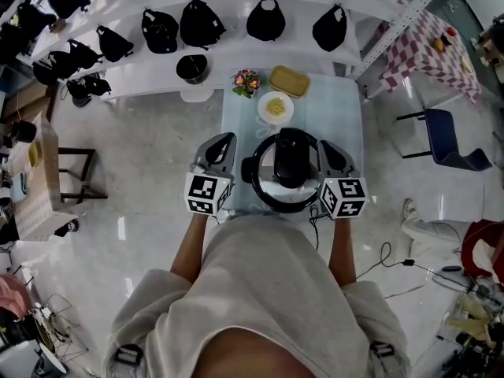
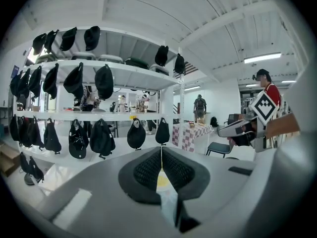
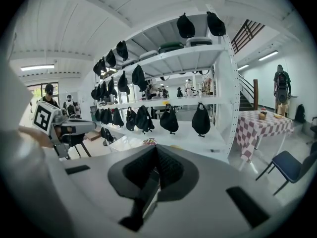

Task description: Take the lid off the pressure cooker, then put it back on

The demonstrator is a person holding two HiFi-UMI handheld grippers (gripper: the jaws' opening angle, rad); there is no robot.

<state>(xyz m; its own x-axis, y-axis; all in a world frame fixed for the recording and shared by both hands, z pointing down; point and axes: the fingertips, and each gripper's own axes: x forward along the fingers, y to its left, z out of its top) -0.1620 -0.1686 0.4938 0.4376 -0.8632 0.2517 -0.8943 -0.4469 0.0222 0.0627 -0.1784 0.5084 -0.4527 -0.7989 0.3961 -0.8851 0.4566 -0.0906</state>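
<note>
1. The pressure cooker point(image 1: 287, 172) is sitting mid-frame on the table point(image 1: 340, 109), lid point(image 1: 269, 183) on.
2. The left gripper point(image 1: 224, 142) is hovering at its left, jaws pressed together (empty).
3. The right gripper point(image 1: 327, 148) is hovering at its right, likewise closed.

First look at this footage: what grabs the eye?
The pressure cooker sits mid-frame on a small table. The left gripper and right gripper flank it, both shut on nothing. Behind, rows of black caps hang along white shelves.

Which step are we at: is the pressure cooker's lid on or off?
On: the lid sits flat over the pot, handle on top.
</note>
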